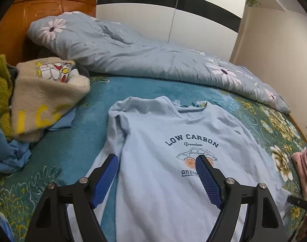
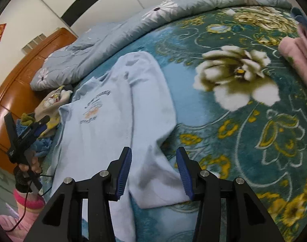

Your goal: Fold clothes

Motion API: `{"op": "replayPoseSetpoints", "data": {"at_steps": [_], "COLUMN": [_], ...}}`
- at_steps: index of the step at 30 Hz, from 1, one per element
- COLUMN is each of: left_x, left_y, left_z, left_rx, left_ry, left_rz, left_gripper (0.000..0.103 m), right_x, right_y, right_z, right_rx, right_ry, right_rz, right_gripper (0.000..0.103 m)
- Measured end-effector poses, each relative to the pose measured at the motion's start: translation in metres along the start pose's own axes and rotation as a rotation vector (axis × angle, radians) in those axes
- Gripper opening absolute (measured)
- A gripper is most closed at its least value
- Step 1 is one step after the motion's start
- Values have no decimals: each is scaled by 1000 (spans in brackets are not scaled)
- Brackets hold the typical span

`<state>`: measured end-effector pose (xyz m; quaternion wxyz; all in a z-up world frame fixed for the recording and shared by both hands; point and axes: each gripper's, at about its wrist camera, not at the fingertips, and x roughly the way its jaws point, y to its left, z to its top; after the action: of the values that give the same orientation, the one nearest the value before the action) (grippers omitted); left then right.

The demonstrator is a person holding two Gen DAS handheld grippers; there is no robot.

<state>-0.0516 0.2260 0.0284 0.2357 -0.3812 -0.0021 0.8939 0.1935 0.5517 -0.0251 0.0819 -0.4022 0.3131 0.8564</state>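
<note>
A light blue long-sleeved shirt [image 1: 165, 125] printed "LOW CARBON" lies flat, front up, on the teal flowered blanket [image 1: 62, 151]. My left gripper [image 1: 157, 157] hovers open over the shirt's lower left part. One finger is above the left edge and the other above the car print, with nothing held. In the right wrist view the shirt [image 2: 105, 125] has its right sleeve lying down along its side. My right gripper [image 2: 154, 150] stands open above that sleeve's cuff [image 2: 159, 189], and the cloth lies flat on the bed. The left gripper [image 2: 43, 124] shows at far left, held by a gloved hand.
A heap of clothes [image 1: 42, 100], beige, green and blue, lies left of the shirt. A blue daisy duvet [image 1: 133, 54] runs along the far side of the bed. A folded pink garment [image 2: 296, 56] sits to the right. A wooden headboard [image 1: 42, 10] stands behind.
</note>
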Motion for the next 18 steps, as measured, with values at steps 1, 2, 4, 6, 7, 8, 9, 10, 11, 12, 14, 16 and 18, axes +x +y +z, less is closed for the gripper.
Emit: {"op": "replayPoseSetpoints", "data": {"at_steps": [1, 2, 4, 6, 7, 8, 9, 10, 11, 12, 14, 16, 18], "left_x": [1, 2, 4, 7, 7, 7, 8, 8, 8, 8, 7, 7, 8], "left_y": [2, 3, 6, 5, 5, 4, 3, 3, 5, 8, 12, 18, 22], "left_z": [-1, -1, -2, -3, -4, -4, -4, -4, -3, -3, -2, -2, -2], "left_rx": [-9, -17, -35, -49, -47, -41, -37, -33, -39, -45, -57, -62, -66], "left_ry": [6, 12, 26, 38, 41, 41, 42, 44, 45, 45, 47, 50, 55], "left_rz": [2, 4, 5, -7, -12, -11, -7, -2, -3, -3, -4, 1, 6], "left_gripper": [82, 82, 82, 82, 82, 82, 82, 82, 82, 82, 82, 82, 82], "right_x": [1, 2, 5, 9, 10, 9, 7, 5, 0, -6, -21, -43, -61], "right_y": [1, -1, -5, -7, -8, -8, -9, -9, -14, -17, -27, -40, -52], "right_z": [-2, -3, -5, -5, -4, -4, -2, 0, 5, 10, 23, 39, 57], "right_rx": [-3, 5, 25, 43, 48, 49, 49, 50, 62, 66, 74, 85, 89], "right_ry": [0, 4, 17, 22, 20, 16, 8, -1, -15, -32, -75, -136, -192], "right_rz": [-7, -16, -24, -21, -15, -14, -12, -9, -16, -39, -97, -195, -285], "right_gripper": [47, 47, 44, 22, 9, 8, 7, 6, 6, 5, 5, 5, 5]}}
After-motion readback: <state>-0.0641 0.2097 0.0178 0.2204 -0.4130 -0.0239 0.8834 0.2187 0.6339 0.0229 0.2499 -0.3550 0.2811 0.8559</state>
